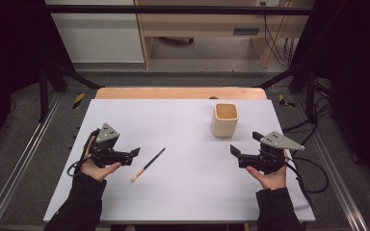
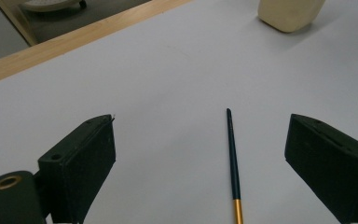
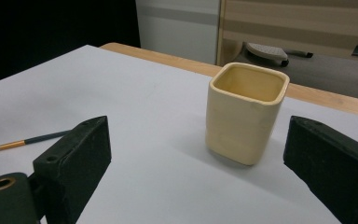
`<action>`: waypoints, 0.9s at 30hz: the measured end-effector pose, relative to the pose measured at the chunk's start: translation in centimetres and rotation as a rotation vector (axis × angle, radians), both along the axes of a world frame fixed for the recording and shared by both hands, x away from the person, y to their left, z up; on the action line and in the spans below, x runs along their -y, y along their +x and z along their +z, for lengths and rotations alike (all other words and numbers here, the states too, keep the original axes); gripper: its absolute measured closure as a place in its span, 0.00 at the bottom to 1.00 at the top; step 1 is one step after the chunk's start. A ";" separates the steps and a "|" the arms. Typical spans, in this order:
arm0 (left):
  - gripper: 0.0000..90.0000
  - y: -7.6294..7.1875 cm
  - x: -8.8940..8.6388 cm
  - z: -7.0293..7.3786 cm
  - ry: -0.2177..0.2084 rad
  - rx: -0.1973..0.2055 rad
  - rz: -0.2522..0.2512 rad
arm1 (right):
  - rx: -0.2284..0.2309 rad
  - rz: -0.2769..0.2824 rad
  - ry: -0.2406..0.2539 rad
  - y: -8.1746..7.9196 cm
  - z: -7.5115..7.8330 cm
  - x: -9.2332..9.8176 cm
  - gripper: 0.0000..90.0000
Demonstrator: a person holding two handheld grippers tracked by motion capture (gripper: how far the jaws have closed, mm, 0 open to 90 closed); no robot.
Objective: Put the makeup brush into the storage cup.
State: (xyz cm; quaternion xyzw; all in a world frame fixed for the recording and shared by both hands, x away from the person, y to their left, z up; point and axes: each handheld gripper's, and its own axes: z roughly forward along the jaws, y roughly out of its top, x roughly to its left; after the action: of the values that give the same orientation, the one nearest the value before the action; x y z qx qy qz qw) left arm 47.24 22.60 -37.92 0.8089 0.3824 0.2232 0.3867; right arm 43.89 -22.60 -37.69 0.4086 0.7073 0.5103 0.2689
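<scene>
While we are holding both grippers low over the table [image 1: 183, 192], nothing is being gripped yet. Going from the big things down: the white table is lying on a wooden top whose edge is showing along the far side, dark frame rails are running along both sides, and beyond it we are looking at a grey floor, pale cabinets and loose cables.

On the far right part of the table the cup [image 1: 225, 120] is standing upright, cream, square-mouthed and, as far as we can see into it, empty. We are aiming the right gripper [image 1: 243, 153] at it from near by, jaws spread wide, probably to steady it.

Our left gripper [image 1: 131, 154] is likewise gaping wide, and the brush [image 1: 148, 164] is lying flat just beside it, apart from both jaws, dark handle pointing away toward the cup, gold ferrule and pale bristles nearest us. In the left gripper view the brush [image 2: 233, 163] is lying between the jaws, nearer one of them, so we judge we are lining up to pick it up by the handle.
</scene>
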 end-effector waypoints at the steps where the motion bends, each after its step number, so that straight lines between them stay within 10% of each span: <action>1: 0.10 0.0 0.0 0.0 0.000 0.000 0.000 | -0.002 0.000 -0.001 0.0 0.0 0.0 0.09; 27: 0.20 1.6 3.1 -3.1 0.196 -0.151 -0.065 | -0.015 0.009 -0.012 0.0 -0.3 -0.4 0.09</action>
State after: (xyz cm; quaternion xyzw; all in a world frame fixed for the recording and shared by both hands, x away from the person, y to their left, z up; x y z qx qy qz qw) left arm 48.79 19.51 -41.03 0.8693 0.3605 0.1854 0.2829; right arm 43.93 -22.25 -38.02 0.4077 0.7141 0.5043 0.2638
